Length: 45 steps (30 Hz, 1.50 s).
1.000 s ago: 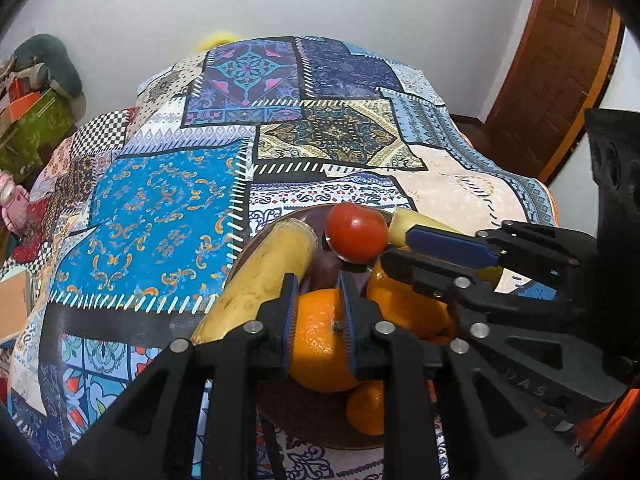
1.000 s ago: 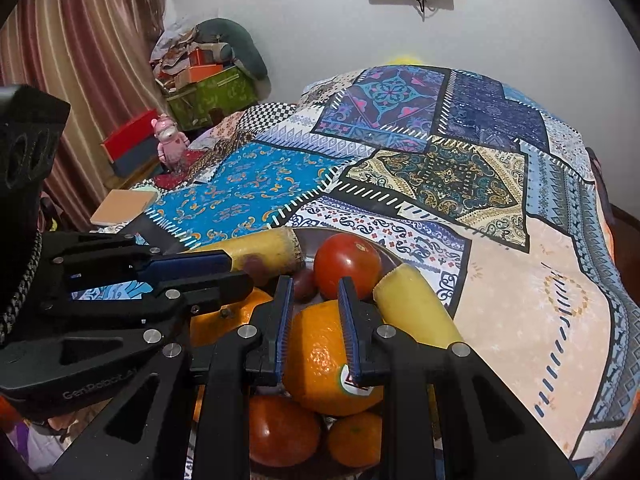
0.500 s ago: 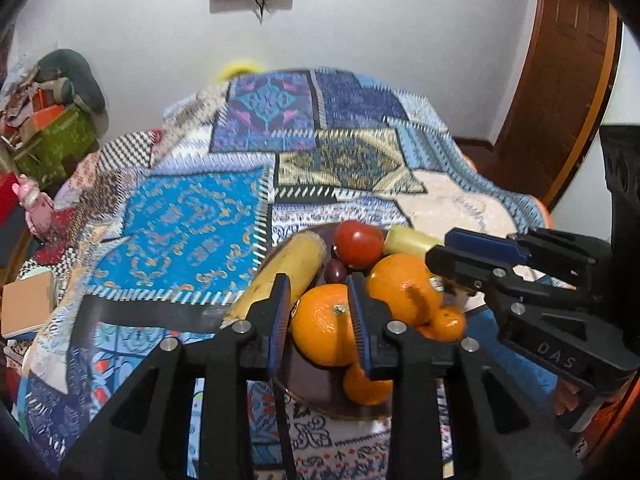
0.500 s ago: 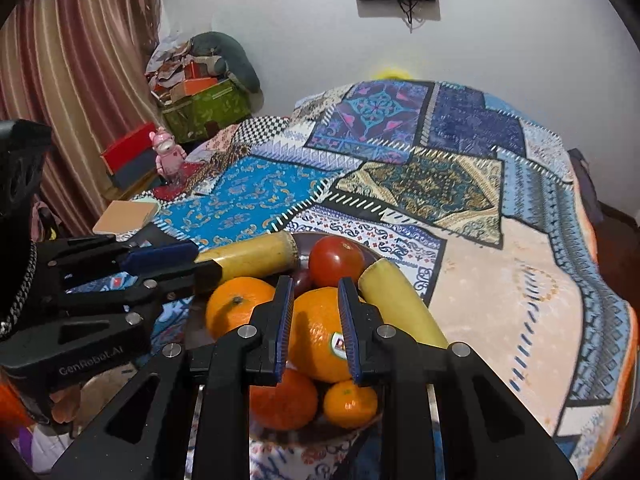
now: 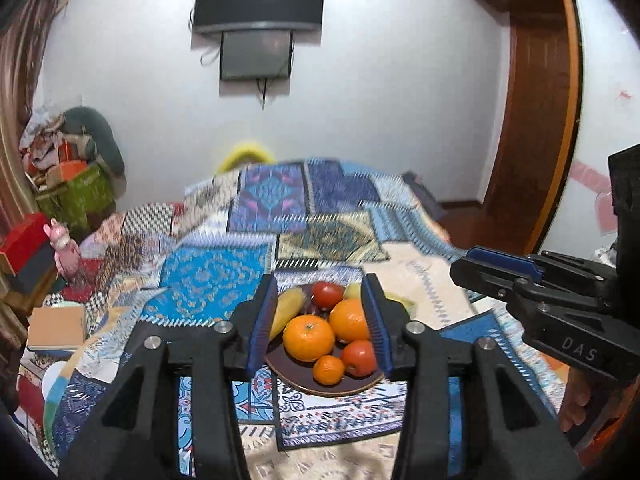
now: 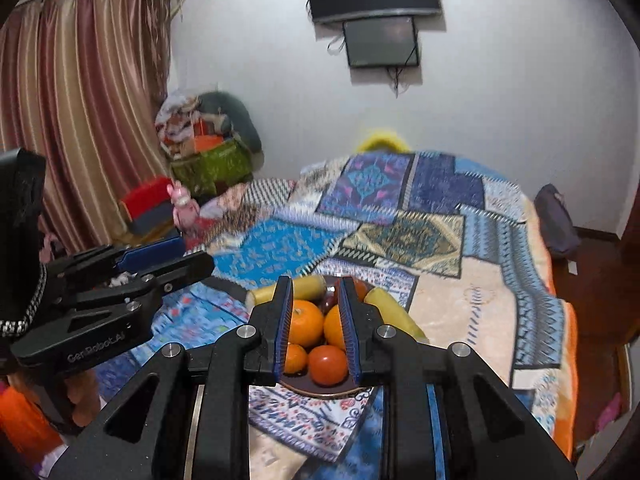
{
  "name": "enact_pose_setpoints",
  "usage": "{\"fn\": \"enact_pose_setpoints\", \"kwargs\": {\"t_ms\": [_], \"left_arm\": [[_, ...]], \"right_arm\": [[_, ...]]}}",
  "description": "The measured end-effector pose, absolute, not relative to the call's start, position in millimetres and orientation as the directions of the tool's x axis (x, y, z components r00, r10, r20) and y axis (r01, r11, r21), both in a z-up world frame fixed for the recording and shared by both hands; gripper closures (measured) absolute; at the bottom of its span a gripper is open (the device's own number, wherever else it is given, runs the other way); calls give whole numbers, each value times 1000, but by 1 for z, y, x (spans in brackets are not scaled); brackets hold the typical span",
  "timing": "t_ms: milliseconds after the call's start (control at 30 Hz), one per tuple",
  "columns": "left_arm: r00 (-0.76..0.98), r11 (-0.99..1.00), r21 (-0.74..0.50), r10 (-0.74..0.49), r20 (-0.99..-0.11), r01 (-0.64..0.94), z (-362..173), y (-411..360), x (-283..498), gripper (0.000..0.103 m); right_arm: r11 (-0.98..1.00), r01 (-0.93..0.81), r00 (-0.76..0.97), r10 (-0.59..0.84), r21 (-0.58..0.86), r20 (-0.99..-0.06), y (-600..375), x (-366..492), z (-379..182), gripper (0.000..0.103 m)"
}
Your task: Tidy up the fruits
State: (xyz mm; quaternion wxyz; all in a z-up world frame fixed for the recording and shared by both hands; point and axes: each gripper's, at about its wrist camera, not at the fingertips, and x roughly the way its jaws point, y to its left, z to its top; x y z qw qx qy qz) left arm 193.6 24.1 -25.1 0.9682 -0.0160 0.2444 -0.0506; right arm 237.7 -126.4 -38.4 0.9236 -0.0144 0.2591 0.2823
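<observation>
Fruits sit together on a dark brown plate point(image 5: 320, 388) on the patchwork bedspread point(image 5: 216, 280): large orange point(image 5: 308, 337) at 9 o'clock, tomato point(image 5: 327, 294) at 12. Left gripper point(image 5: 320, 330) is wide and empty; right gripper point(image 6: 315, 326) is narrower, holding nothing.

Glossy, seemingly ceramic plate point(image 5: 304, 382); cloth quilt point(image 5: 216, 280)

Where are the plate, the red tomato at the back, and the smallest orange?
plate point(image 5: 332, 389): left wrist view, bare front rim of the dark plate.
red tomato point(image 5: 327, 294): left wrist view, middle of its skin, at the back of the pile.
smallest orange point(image 5: 328, 369): left wrist view, centre of its peel.
</observation>
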Motion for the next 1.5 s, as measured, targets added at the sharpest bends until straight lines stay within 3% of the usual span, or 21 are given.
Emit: {"fn": "enact_pose_setpoints", "kwargs": {"t_ms": [333, 433, 567, 633, 700, 800, 1000, 1500], "left_arm": [[948, 998, -6, -58, -314, 59, 8, 12, 111, 45], [959, 999, 3, -43, -279, 46, 12, 11, 92, 41], [969, 999, -10, -32, -245, 30, 14, 16, 74, 35], [971, 999, -17, -35, -238, 32, 14, 19, 68, 33], [973, 999, -25, -35, -229, 30, 15, 21, 62, 19], [978, 999, -46, -26, -205, 17, 14, 26, 55, 8], [980, 998, -55, -17, -197, 6, 14, 31, 51, 2], [982, 998, -55, -5, -187, -6, 11, 32, 50, 0]], "right_arm": [[890, -452, 828, 447, 69, -340, -142, 163, -4, 64], [904, -425, 856, 419, 49, -303, -143, 149, -1, 54], [920, -392, 888, 381, 12, -257, -140, 130, 3, 47], [923, -384, 895, 374, 3, -242, -138, 125, 3, 36], [926, -378, 901, 369, 5, -230, -137, 124, 3, 28], [933, -359, 912, 351, 3, -212, -135, 121, 2, 21], [956, -295, 941, 292, 11, -169, -135, 110, 0, 0], [976, -219, 967, 219, 18, -131, -144, 96, -3, 0]]}}
